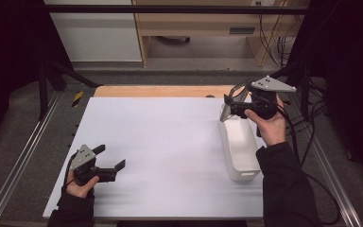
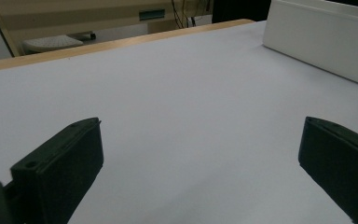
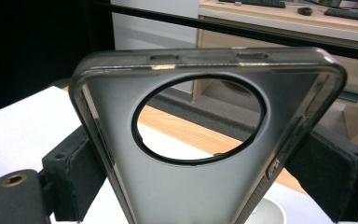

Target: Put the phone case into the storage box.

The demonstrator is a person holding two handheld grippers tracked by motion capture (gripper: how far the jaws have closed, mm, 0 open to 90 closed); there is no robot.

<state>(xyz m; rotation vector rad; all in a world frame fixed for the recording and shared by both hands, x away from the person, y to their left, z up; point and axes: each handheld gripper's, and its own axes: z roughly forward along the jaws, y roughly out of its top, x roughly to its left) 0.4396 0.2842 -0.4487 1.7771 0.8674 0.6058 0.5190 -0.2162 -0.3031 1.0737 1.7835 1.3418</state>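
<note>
While the work here looks like putting a phone case away in a bin, the two hands stand as follows, left to right.

Left tongs [image 1: 112, 156]: jaws spread wide, holding nothing, hovering low over the white counter [image 1: 160, 142]; likely parked out of the way, ready to help.

Left hand [image 1: 81, 187]: grips the tool from below, near the counter's close edge.

Counter ahead of the left tongs: bare white sheet, with the bin's long wall off to their right.

White bin [image 1: 240, 158]: long, open-topped, apparently with nothing in it, lying just below and toward the person from the right tongs; a sensible drop spot.

Phone case [image 3: 205, 140]: translucent grey, round camera cut-out, held raised and tilted between the right jaws, above the bin's far end.

Right tongs [image 1: 228, 104]: closed narrow on the case's two side edges, lifted clear of the counter.
</note>
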